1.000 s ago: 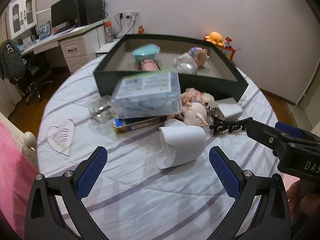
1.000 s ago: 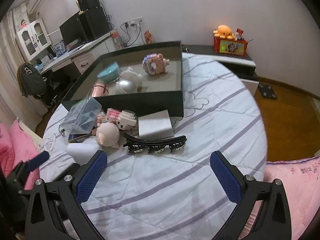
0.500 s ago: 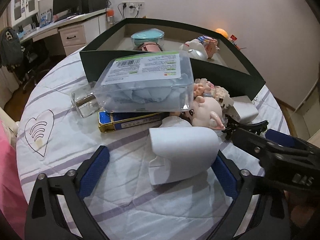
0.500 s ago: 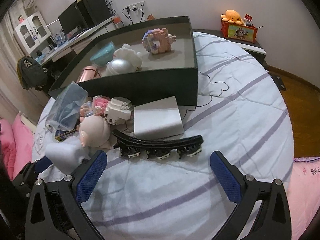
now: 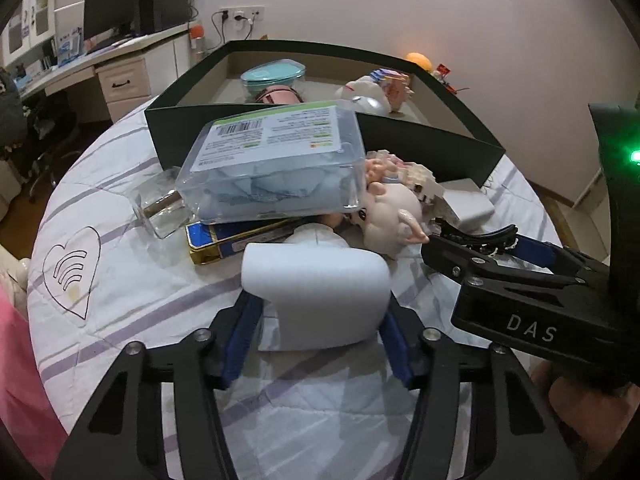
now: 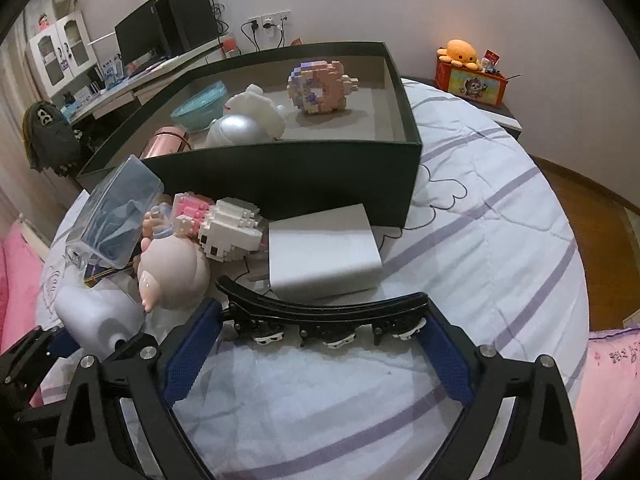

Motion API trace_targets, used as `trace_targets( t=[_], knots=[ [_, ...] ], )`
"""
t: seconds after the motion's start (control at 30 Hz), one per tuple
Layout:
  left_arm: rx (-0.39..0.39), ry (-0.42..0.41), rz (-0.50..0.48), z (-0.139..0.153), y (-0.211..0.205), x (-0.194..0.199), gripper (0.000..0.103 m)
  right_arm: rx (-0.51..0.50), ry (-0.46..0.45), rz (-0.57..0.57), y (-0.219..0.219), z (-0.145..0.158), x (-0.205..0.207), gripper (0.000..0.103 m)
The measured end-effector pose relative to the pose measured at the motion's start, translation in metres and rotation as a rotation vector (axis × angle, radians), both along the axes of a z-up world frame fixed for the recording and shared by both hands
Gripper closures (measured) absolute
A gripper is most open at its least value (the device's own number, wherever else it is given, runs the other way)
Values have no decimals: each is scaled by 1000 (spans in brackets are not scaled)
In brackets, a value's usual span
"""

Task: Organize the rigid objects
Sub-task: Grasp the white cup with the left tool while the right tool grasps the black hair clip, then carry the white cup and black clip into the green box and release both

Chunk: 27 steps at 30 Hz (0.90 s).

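Observation:
A white plastic bottle (image 5: 316, 292) lies on its side on the striped bedcover. My left gripper (image 5: 320, 340) is closing on it, and both blue pads (image 5: 240, 340) touch its sides. A long black hair clip (image 6: 320, 312) lies crosswise between the pads of my right gripper (image 6: 322, 320). Its jaws are closing but stand wide, with the pads just off the clip's ends. In the left wrist view the right gripper (image 5: 476, 246) reaches in from the right over the hair clip (image 5: 484, 236). The dark green box (image 6: 280, 176) stands behind the pile.
Behind the bottle lie a clear plastic case (image 5: 276, 160), a blue-and-gold tin (image 5: 224, 240), a glass bottle (image 5: 160, 208), a pink doll head (image 6: 172, 268), a block figure (image 6: 228, 228) and a white flat box (image 6: 320, 252). The green box holds a teal bowl (image 6: 200, 104) and a block doughnut (image 6: 320, 84).
Both grippers have sunk toward the bedcover. The left jaws have narrowed from wide open onto the white bottle. The right pads have come down to either end of the hair clip.

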State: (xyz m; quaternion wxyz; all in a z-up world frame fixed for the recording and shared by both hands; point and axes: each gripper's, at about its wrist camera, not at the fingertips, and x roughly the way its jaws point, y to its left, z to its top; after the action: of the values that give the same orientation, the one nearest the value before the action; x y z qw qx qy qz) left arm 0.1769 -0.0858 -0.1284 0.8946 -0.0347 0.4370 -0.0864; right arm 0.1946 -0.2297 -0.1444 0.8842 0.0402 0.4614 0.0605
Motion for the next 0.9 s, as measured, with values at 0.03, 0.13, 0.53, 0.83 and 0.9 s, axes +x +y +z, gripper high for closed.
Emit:
trace_targets(
  t=[0.03,0.13,0.53,0.83,0.9],
  knots=[
    [-3,-1,-1,1,1,-1,47,1,-1,0,-1,1,-1,8],
    [-45,-11,-16,6,5,-4,58,15,-9,-8,-6,4,-7,8],
    [-66,-23,1,18,21,-18,60,37,-53,-20,-17,32,-31,8],
    [-74,-64,21,41,39,-28,60,64,-94,6,-12,54,-42,8],
    [-74,-77,18,48,40,-28,60,68,-104,12,-10,58,-43,8]
  ],
)
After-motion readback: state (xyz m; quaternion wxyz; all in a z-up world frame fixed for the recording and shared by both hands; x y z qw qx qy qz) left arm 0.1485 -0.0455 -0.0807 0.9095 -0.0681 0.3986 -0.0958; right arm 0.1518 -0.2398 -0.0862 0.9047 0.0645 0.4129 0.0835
